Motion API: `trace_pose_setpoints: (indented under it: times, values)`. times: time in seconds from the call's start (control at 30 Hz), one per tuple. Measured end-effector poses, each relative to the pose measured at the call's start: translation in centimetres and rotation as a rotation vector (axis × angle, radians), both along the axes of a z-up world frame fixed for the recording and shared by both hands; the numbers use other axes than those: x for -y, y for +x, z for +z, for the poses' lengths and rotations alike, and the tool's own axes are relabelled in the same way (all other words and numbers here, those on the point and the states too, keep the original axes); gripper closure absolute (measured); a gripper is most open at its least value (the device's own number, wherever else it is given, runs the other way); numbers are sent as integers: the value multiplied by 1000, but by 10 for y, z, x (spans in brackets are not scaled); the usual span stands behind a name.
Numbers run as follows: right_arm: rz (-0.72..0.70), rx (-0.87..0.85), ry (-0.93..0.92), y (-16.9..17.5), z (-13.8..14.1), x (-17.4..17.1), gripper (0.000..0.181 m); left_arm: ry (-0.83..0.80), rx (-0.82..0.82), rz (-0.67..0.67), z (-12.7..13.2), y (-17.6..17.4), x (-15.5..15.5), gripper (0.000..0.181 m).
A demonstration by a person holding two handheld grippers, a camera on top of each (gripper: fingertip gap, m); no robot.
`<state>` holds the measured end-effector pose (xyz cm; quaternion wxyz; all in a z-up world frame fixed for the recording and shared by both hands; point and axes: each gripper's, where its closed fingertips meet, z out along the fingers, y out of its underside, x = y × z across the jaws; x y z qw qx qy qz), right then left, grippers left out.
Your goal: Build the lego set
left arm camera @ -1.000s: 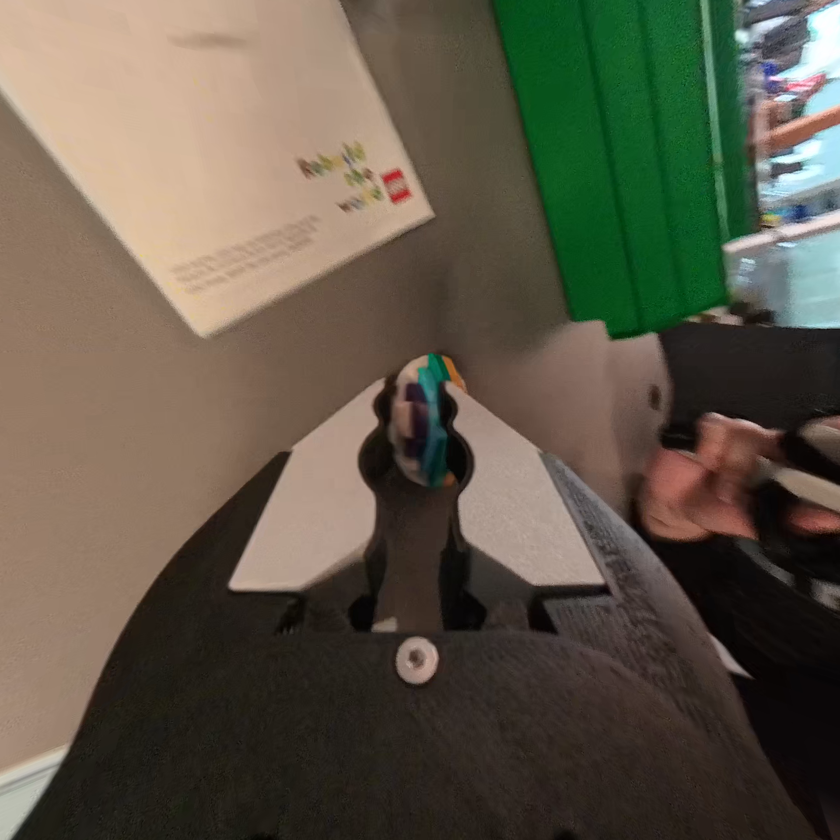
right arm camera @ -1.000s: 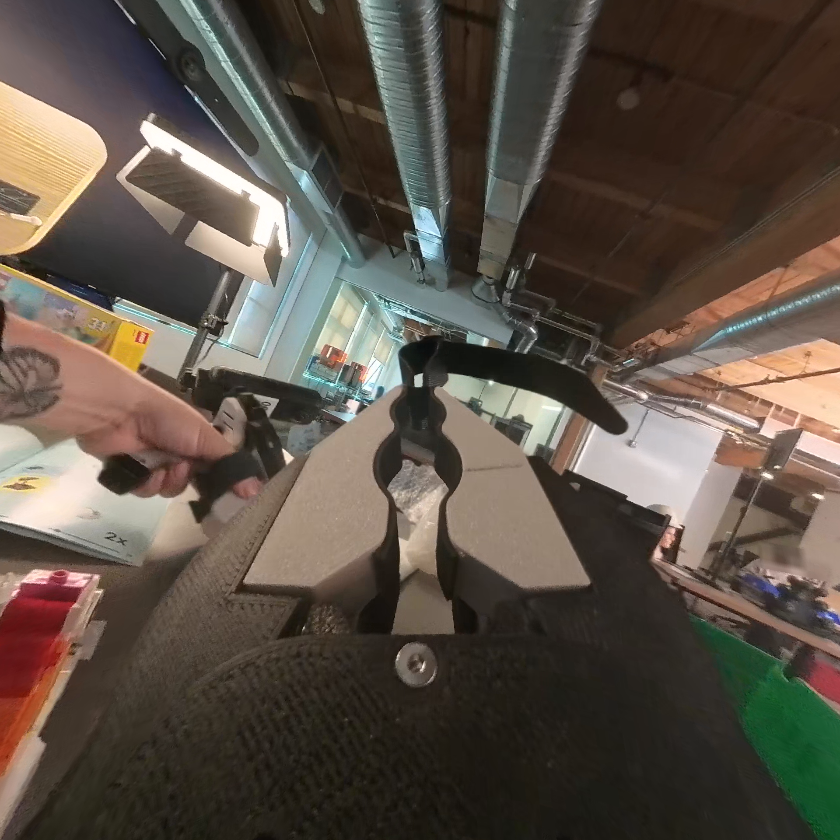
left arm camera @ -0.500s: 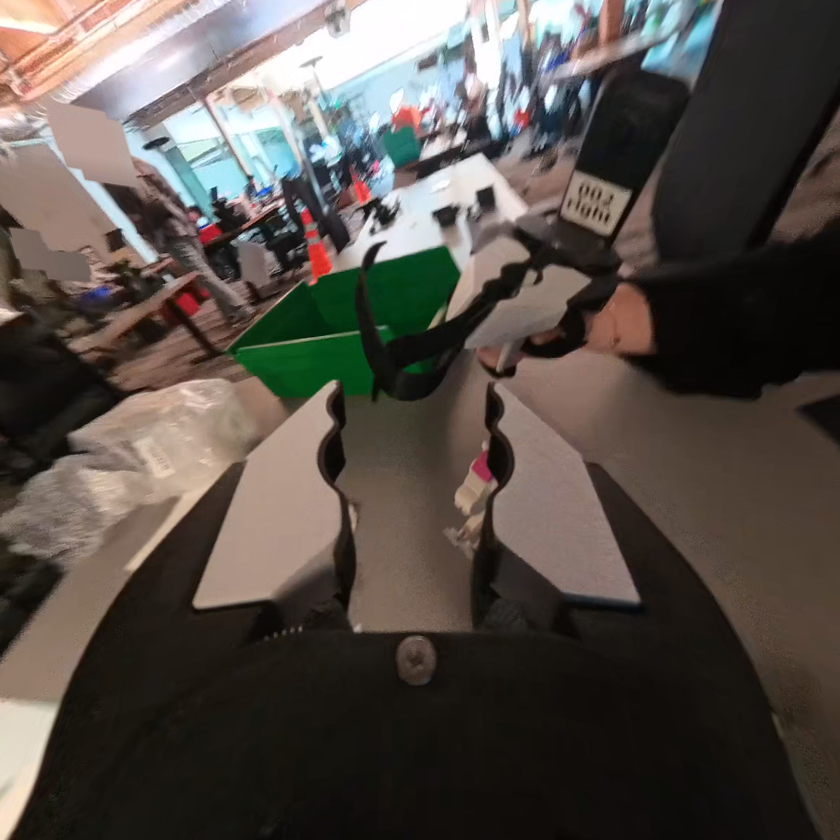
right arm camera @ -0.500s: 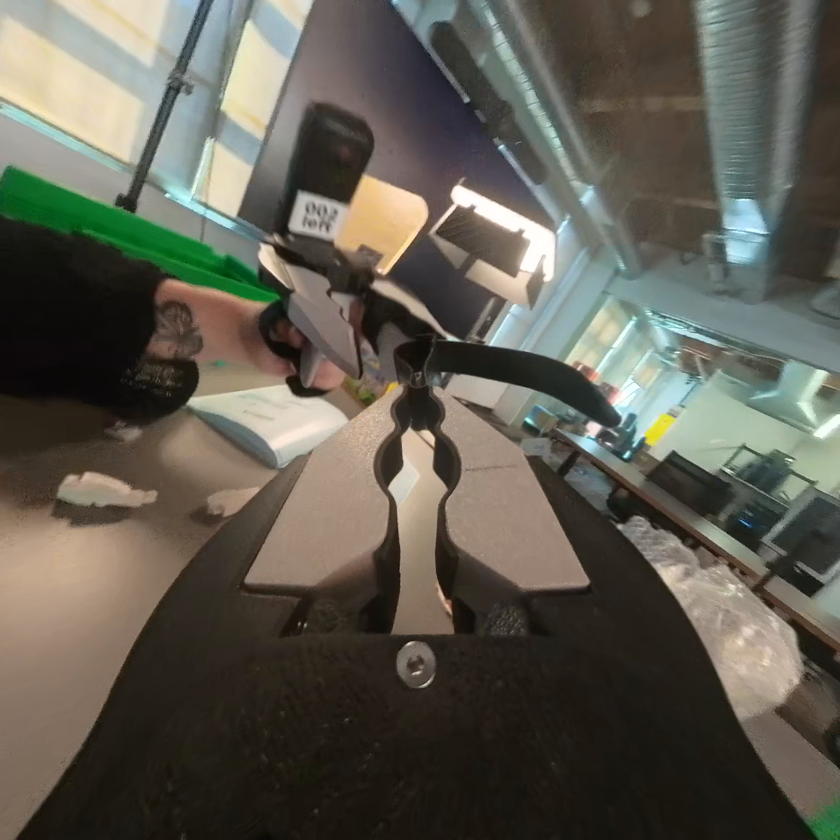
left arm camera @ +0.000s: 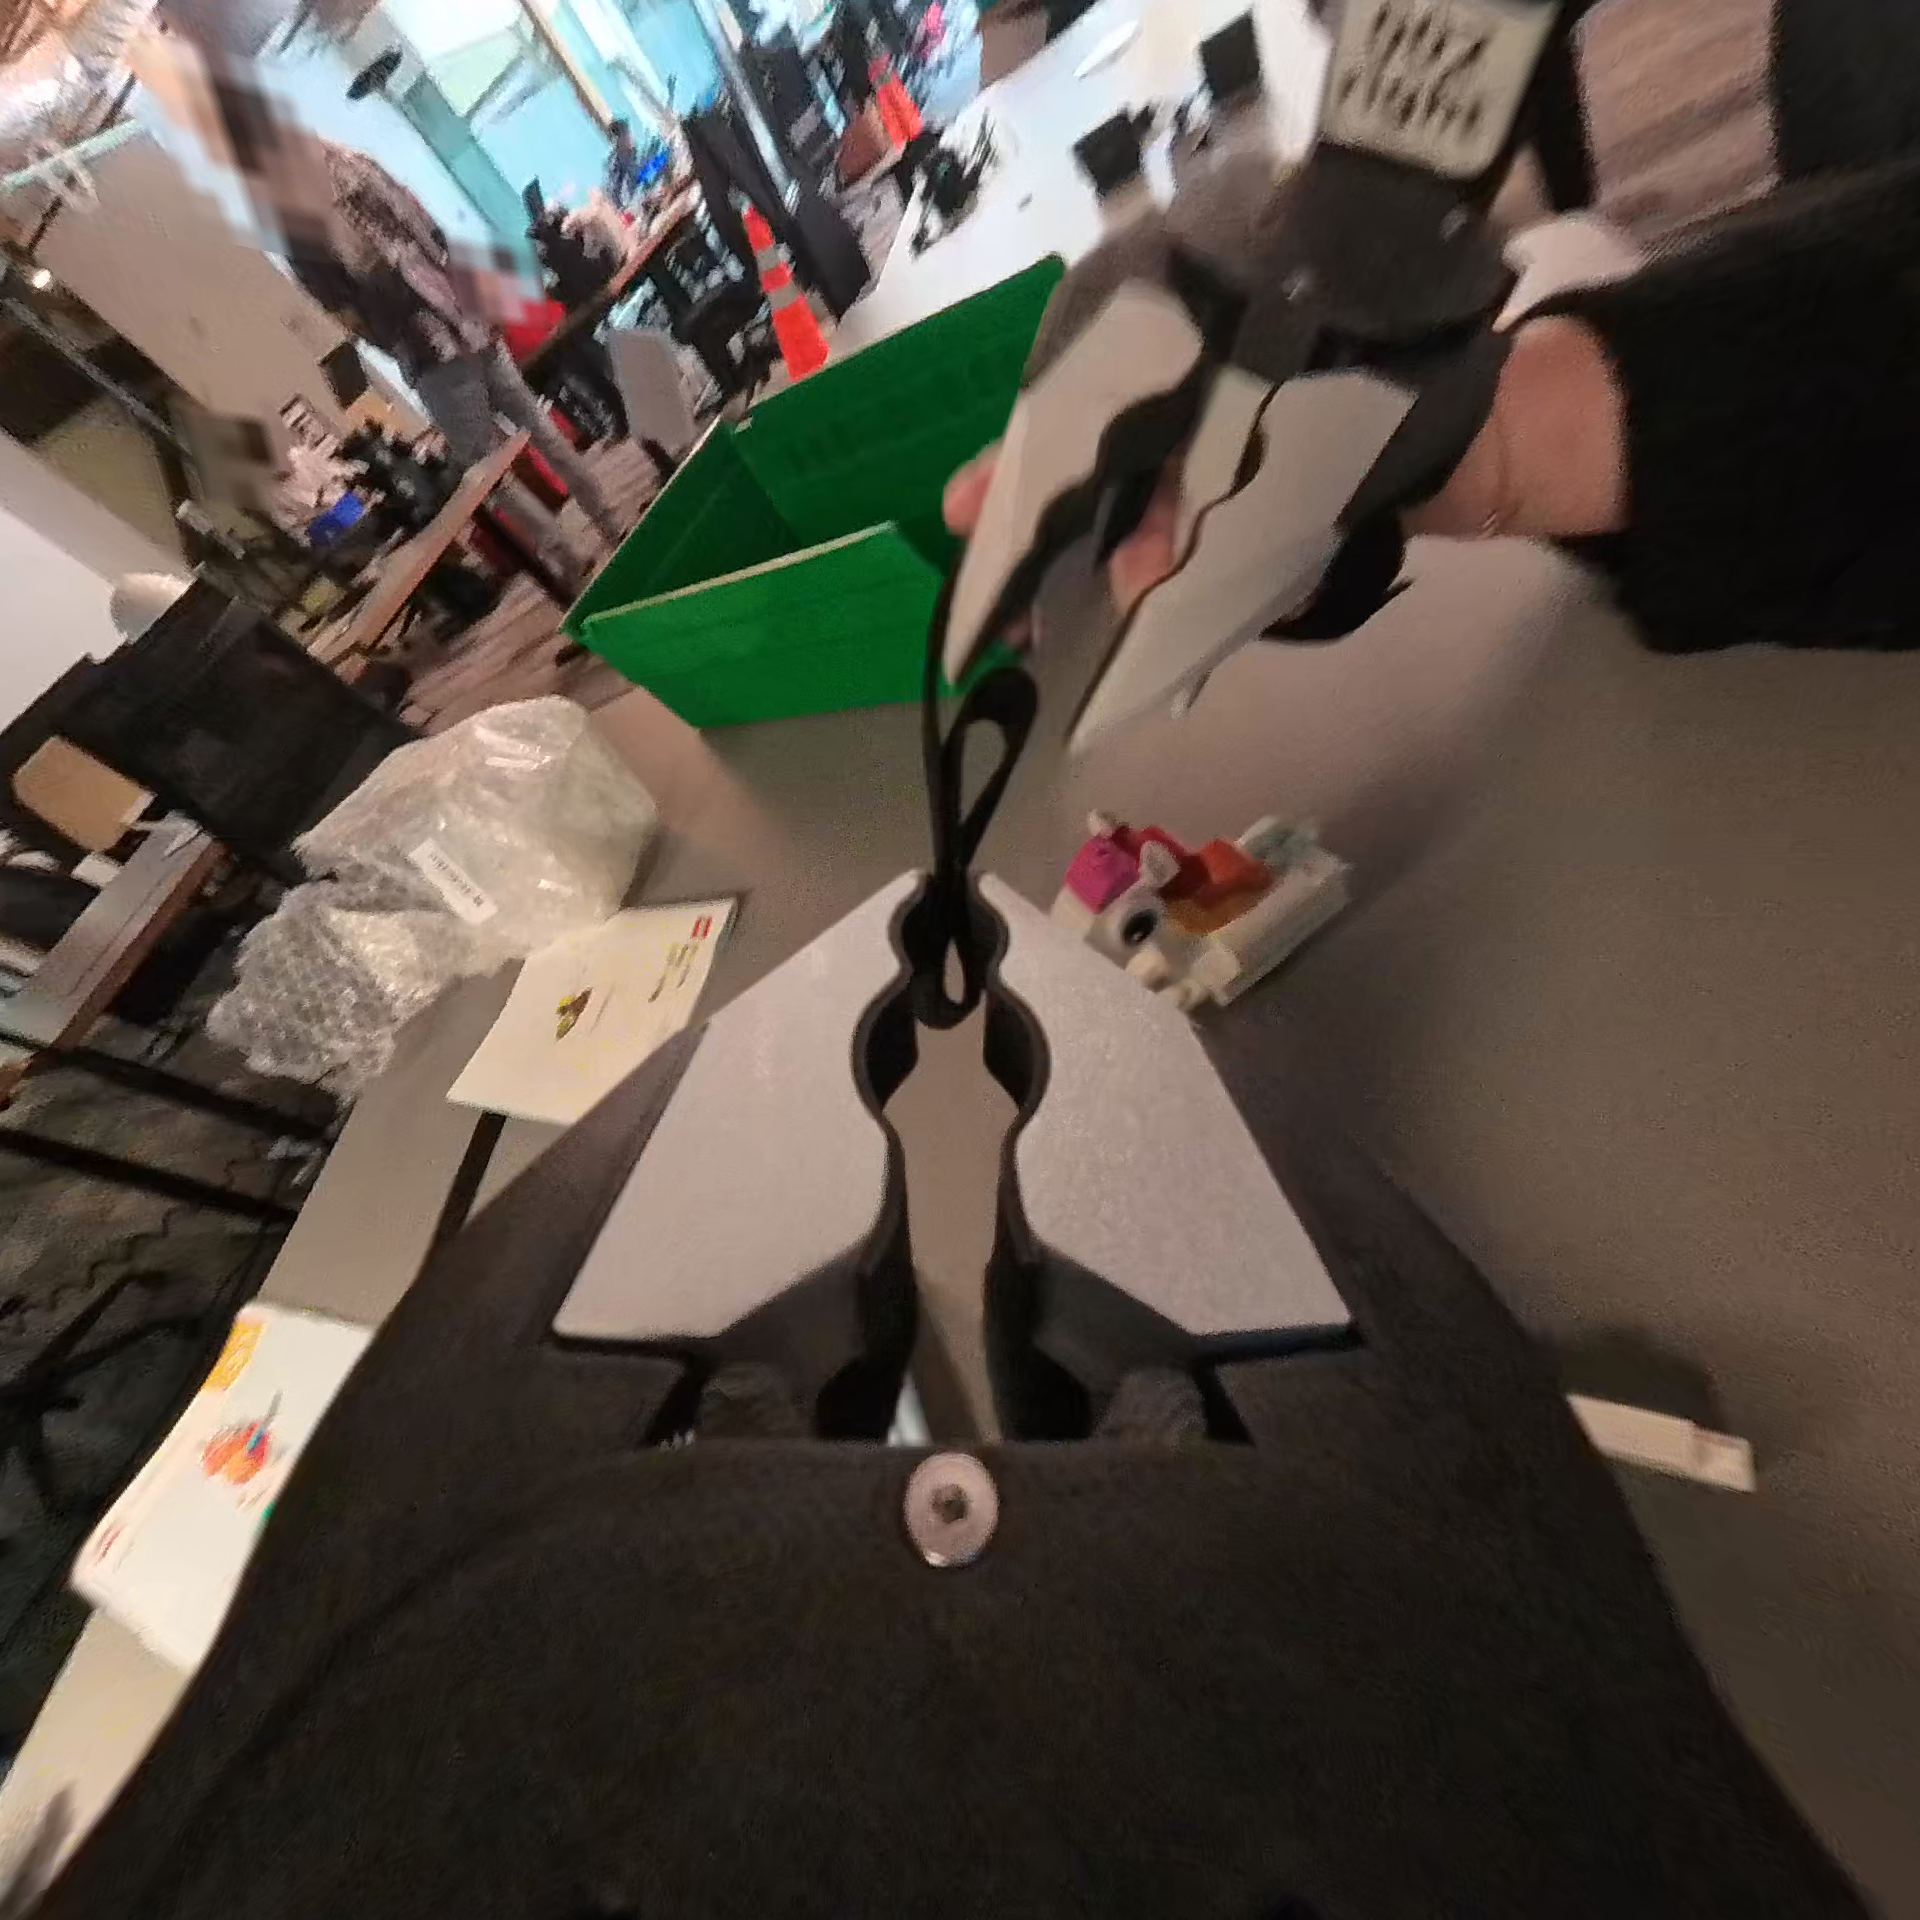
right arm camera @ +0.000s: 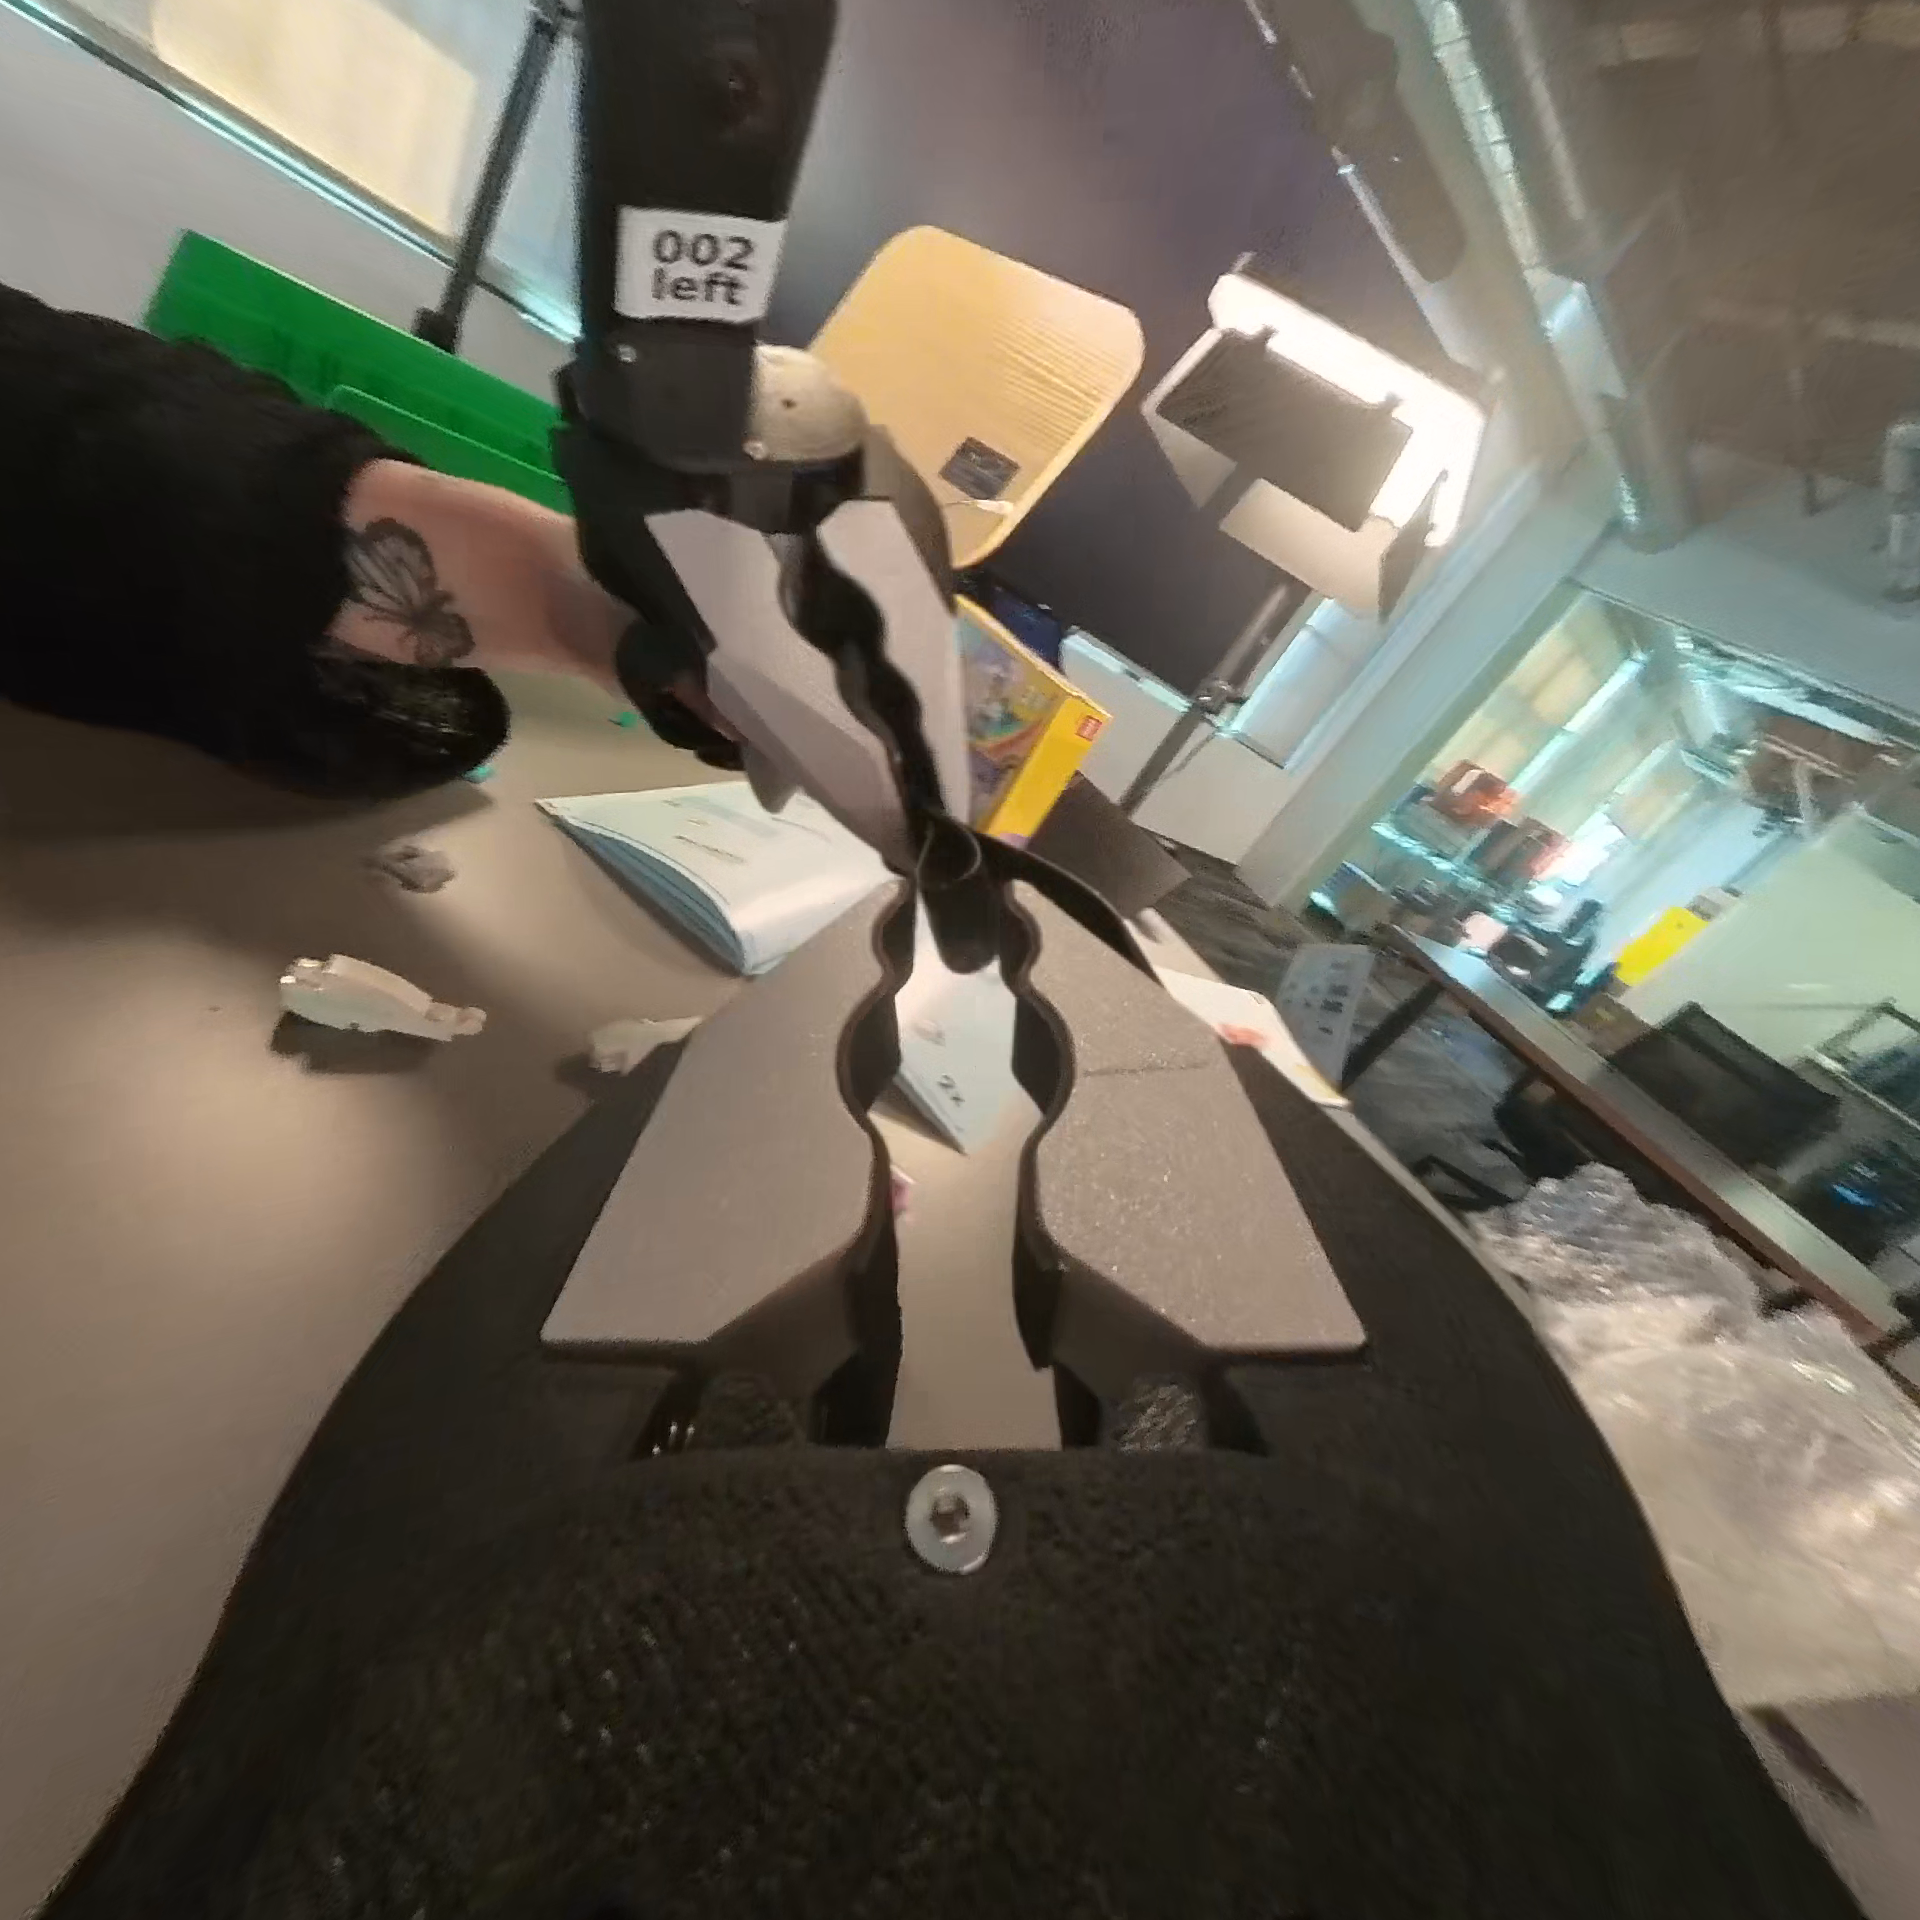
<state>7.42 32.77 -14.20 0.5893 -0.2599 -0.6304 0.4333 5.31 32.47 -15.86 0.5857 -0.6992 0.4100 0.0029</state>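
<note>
A grey table (left arm camera: 1558, 935) spreads under both views, with a green bin (left arm camera: 831, 540) at its far side and crumpled clear plastic wrap (left arm camera: 468, 821) near the left edge. The left gripper (left arm camera: 948, 914) has its tips pinched on a black strap (left arm camera: 961, 790), which loops up toward the right gripper (left arm camera: 1049, 665) hanging above it. In the right wrist view the right gripper (right arm camera: 951, 894) also closes its tips on that strap, the left one meeting it nose to nose from above. An open instruction booklet (right arm camera: 727, 873) lies beyond, a yellow set box (right arm camera: 1023, 727) behind it. The partly built lego model (left arm camera: 1195, 914), white with pink and orange bricks, sits on the table just right of the left gripper's tips, touched by neither. Loose white pieces (right arm camera: 364, 1003) lie apart on the table.
</note>
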Motion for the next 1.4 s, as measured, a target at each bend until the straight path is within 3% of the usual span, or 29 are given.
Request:
trace_pose_setpoints:
  times: [0.1, 0.2, 0.23, 0.3, 0.33, 0.37, 0.43, 0.47, 0.53, 0.63, 0.73, 0.8, 0.93, 1.1, 1.2, 1.3, 1.4]
  values:
    - [-132, -42, 162, 1, 5, -8, 136, -31, -114, 76, -13, -12, -6, 177]
    - [-210, 59, 408, -10, -15, 1, 129, -53, -203, 56, -24, -6, -4, 177]
    - [-238, 89, 468, -15, -22, 2, 132, -49, -221, 44, -25, -3, -3, 177]
    - [-314, 127, 578, -21, -29, -2, 173, -30, -243, 61, -24, -3, -3, 176]
    - [-328, 137, 590, -23, -29, -2, 178, -6, -225, 90, -19, -6, -4, 172]
    - [-333, 146, 567, -25, -26, -3, 181, 19, -190, 110, -13, -8, -3, 164]
    - [-379, 152, 488, -32, -13, -17, 181, 127, -110, 234, 7, -27, -2, 130]
    - [-406, 164, 443, -38, -3, -29, 181, 175, -51, 308, 15, -39, 1, 125]
    - [-442, 267, 333, -61, 10, -63, 181, 249, 40, 406, 17, -59, 14, 125]
    - [-456, 504, 87, -117, 16, -125, 181, 306, 28, 503, -1, -88, 34, 126]
    - [-563, 686, -113, -178, -1, -204, 181, 320, 79, 553, -14, -110, 45, 122]
    - [-657, 773, -185, -210, -23, -253, 181, 341, 178, 530, -9, -115, 47, 100]
    - [-844, 892, -228, -244, -71, -324, 180, 320, 299, 554, -17, -138, 43, 93]
    - [-988, 985, -314, -259, -111, -363, 177, 295, 423, 583, -17, -156, 40, 91]
    - [-1008, 1010, -425, -263, -124, -366, 160, 295, 430, 586, -17, -157, 40, 91]
    - [-1040, 963, -369, -260, -112, -372, 148, 305, 417, 582, -15, -154, 43, 91]
    - [-989, 864, -327, -253, -78, -360, 143, 324, 400, 590, -11, -155, 46, 91]
